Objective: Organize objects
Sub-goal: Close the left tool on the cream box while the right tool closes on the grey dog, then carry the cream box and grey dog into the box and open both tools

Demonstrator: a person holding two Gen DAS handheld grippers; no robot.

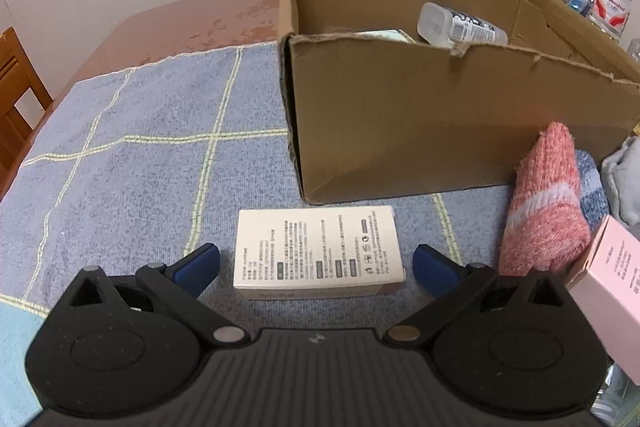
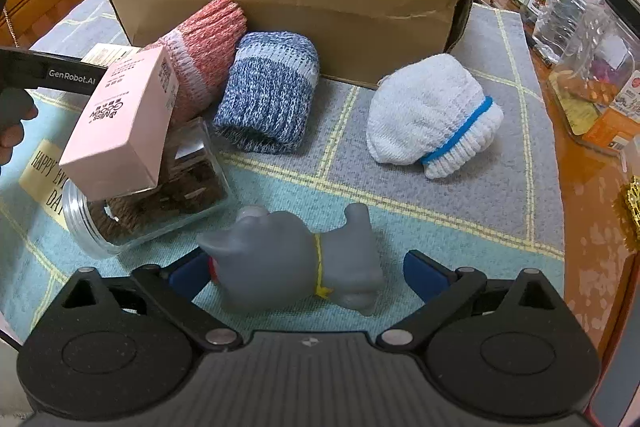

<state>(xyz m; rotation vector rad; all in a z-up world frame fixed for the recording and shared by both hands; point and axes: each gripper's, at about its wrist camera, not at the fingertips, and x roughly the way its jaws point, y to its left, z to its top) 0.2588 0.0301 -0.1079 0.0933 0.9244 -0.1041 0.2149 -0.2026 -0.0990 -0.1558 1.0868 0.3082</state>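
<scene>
Checked cloth point(image 1: 140, 131) covers the table; the cardboard box point(image 1: 400, 115) holds only a bottle point(image 1: 460, 25). Left gripper point(image 1: 316, 267) gapes around the white carton point(image 1: 318, 251); right gripper point(image 2: 308, 273) gapes around the grey toy point(image 2: 296, 259); rolled socks point(image 2: 268, 95) and a jar point(image 2: 160, 199) wait outside.

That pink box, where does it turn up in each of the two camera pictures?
Left wrist view: the pink box sits at the far right edge, partly cut off, just right of the red knitted roll.
Right wrist view: the pink box is at the left, tilted on top of a clear jar, in front of the red knitted roll.
Shared landmark: the cardboard box behind the knitted rolls.
</scene>
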